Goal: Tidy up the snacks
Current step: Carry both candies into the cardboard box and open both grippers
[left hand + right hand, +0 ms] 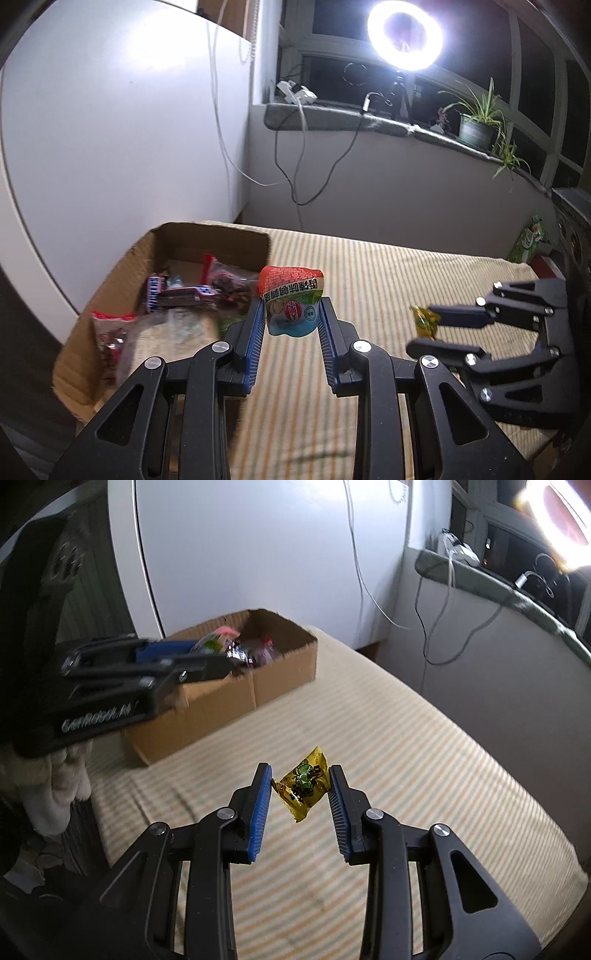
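Red-and-teal snack pouch [292, 302] hanging pinched between blue pads of my left gripper [291, 317], lifted clear of striped cloth [369, 266], just beside near corner of cardboard box [207, 236]. Yellow candy packet [304, 784] being clamped at its edges by my right gripper [301, 794], also held above cloth. Box lying open at cloth's far left, holding several wrapped snacks [184, 291]. Ring light [404, 37] glaring on windowsill beyond; potted plant [476, 125] sitting further along sill.
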A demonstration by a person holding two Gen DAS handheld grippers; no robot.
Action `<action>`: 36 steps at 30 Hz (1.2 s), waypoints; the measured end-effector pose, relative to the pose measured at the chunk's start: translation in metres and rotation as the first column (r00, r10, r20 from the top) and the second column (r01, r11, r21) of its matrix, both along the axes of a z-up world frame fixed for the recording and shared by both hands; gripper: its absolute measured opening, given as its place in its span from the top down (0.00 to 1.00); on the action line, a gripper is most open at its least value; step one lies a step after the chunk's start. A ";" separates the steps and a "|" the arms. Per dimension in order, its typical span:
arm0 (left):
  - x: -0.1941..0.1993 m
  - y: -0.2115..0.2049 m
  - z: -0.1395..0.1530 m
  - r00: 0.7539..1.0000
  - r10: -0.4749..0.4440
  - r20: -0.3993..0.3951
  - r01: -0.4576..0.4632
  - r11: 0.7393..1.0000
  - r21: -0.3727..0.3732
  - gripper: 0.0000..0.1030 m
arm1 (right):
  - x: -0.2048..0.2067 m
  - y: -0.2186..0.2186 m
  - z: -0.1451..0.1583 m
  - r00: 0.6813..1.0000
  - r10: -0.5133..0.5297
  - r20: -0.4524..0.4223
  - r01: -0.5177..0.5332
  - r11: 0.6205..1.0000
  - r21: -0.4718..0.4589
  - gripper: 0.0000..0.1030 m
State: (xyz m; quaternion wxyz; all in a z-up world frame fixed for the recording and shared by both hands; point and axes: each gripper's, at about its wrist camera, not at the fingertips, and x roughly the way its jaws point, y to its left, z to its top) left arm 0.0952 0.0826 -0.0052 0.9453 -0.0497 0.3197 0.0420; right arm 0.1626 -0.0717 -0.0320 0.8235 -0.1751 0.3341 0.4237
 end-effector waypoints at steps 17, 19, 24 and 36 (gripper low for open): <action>-0.017 0.061 0.000 0.994 0.112 0.007 -0.112 0.994 -0.005 0.74 | 0.020 0.095 0.019 0.996 0.075 0.043 -0.075 0.997 -0.011 0.68; -0.018 0.066 -0.001 0.993 0.119 0.006 -0.119 0.993 -0.005 0.74 | 0.022 0.103 0.018 0.996 0.082 0.042 -0.082 0.997 -0.013 0.68; -0.020 0.076 -0.003 0.991 0.137 0.003 -0.137 0.991 -0.007 0.74 | 0.026 0.124 0.019 0.995 0.096 0.038 -0.096 0.995 -0.017 0.68; -0.015 0.091 -0.009 0.987 0.160 -0.017 -0.160 0.987 -0.006 0.74 | 0.046 0.154 0.007 0.995 0.103 -0.018 -0.103 0.995 -0.012 0.68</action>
